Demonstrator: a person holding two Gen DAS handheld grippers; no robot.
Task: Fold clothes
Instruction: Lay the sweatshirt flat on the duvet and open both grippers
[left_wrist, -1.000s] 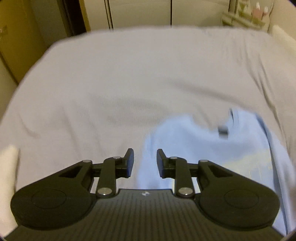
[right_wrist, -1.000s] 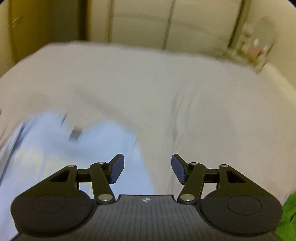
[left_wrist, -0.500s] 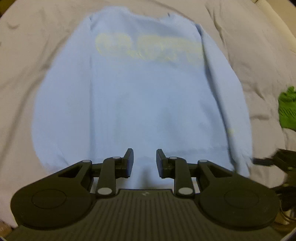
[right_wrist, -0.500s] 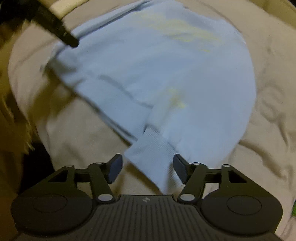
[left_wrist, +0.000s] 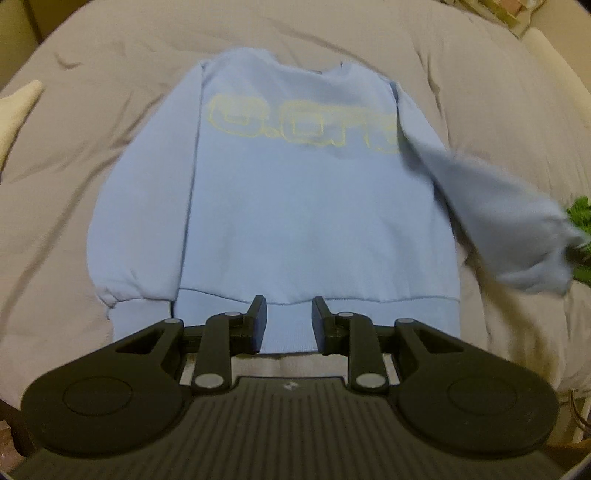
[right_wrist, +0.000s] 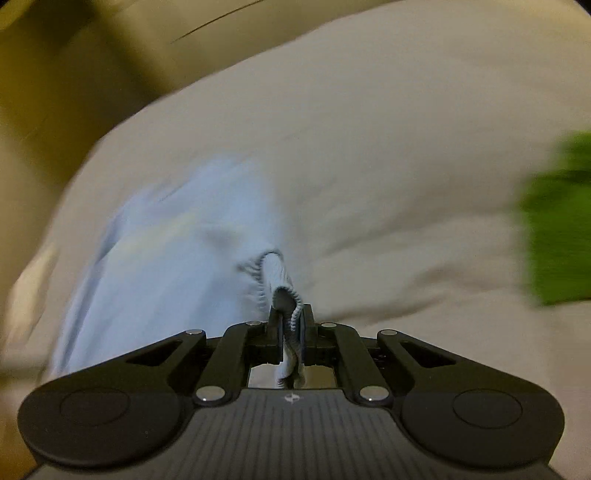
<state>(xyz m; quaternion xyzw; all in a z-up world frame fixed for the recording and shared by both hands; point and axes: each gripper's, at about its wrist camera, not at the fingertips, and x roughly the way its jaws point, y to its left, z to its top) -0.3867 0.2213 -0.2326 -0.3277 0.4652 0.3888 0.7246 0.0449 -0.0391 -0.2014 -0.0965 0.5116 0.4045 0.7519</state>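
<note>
**Tool hardware, both hands**

Left tool (left_wrist: 286, 321) and right tool (right_wrist: 291, 332) were identical: matte black plastic, two rounded lobes with a circular recess each, ribbed grey centre plate with a small white logo, silver pivot screws on the linkage arms, flat black finger pads (left_wrist: 258, 325).

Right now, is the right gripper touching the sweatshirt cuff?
Touching. Right wrist view: the right gripper is shut on the light blue sweatshirt's ribbed cuff, pinched between both fingers.
</note>
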